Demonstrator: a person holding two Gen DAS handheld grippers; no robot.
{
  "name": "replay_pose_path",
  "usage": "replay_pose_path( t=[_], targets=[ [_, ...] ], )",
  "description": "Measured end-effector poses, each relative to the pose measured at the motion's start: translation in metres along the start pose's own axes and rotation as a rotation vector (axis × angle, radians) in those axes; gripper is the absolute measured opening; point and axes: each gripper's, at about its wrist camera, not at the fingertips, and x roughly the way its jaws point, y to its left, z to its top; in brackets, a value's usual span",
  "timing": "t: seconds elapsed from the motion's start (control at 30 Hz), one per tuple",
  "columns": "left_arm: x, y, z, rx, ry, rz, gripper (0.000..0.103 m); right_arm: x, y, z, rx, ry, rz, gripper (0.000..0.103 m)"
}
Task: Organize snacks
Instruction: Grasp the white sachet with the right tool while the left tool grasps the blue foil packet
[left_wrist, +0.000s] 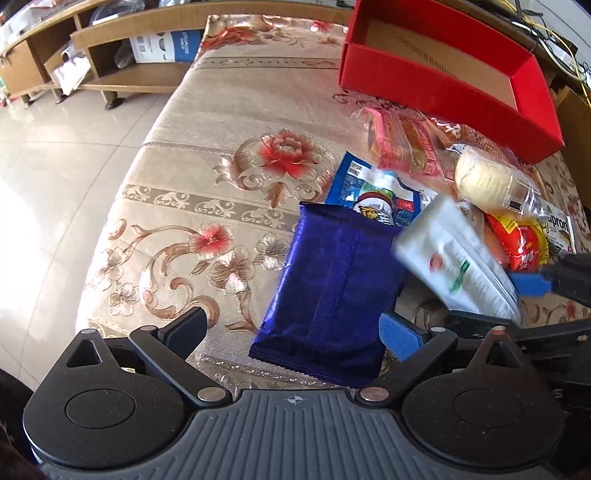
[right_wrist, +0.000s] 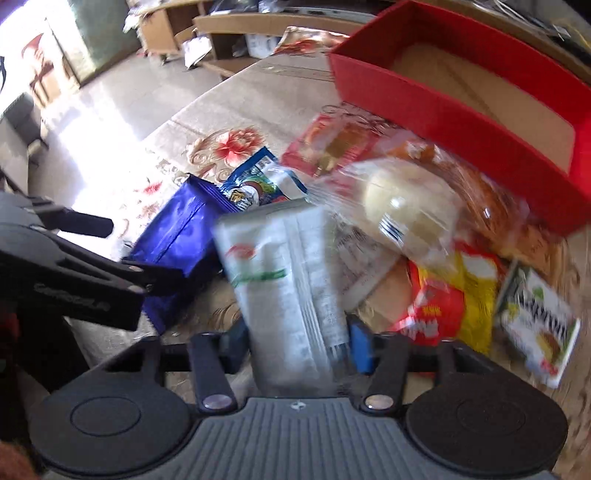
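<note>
1. Across the whole near scene spreads a floral tablecloth (left_wrist: 229, 155), beige with red blooms; it covers the table that bears all the snacks, and pale floor tiles and wooden shelving lie beyond it.
2. At the far right of the cloth stands the red box (left_wrist: 436, 79), open at the top, with a bare cardboard floor inside and no snack in it that I can see.
3. Just in front of the box lies the heap of snacks: a pink-wrapped cake (left_wrist: 400, 142) nearest the box wall, a pale bun in clear wrap (left_wrist: 487, 179) beside it, a red-and-yellow packet (left_wrist: 524, 240) lower down, and a small green-and-white carton (right_wrist: 539, 325) at the right edge.
4. The dark blue foil bag (left_wrist: 332, 291) lies flat on the cloth, its far end overlapping a light blue printed pouch (left_wrist: 373, 192).
5. The white packet (right_wrist: 291, 291) stands tilted up above the cloth, blurred, with red and green print on it.
6. The right gripper (right_wrist: 299, 341) pinches the lower end of that white packet, its blue pads pressed against either side.
7. The left gripper (left_wrist: 295, 325) hangs with its fingers spread wide on either side of the dark blue foil bag's near end; whether a pad touches the foil I cannot tell.
</note>
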Motion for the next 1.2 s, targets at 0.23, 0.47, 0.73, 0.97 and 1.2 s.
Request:
replay_pose_path(
  t=[0.23, 0.47, 0.73, 0.97, 1.2],
  targets=[
    [0.009, -0.015, 0.004, 0.074, 0.005, 0.018, 0.102, -0.002, 0.008, -0.010, -0.002, -0.003, -0.090, 0.042],
    [0.018, -0.023, 0.006, 0.105, 0.008, 0.045, 0.103, 0.000, 0.005, -0.006, 0.031, -0.037, -0.076, 0.053],
    [0.023, -0.020, 0.014, 0.098, 0.004, 0.040, 0.103, 0.001, -0.007, -0.008, 0.097, -0.081, 0.032, 0.078],
    [0.024, -0.025, 0.015, 0.130, -0.019, 0.032, 0.103, 0.001, 0.009, -0.008, 0.027, -0.069, -0.112, 0.044],
    [0.016, -0.027, 0.007, 0.148, -0.037, 0.011, 0.089, -0.011, 0.002, -0.016, 0.087, -0.086, -0.097, 0.036]
  ],
)
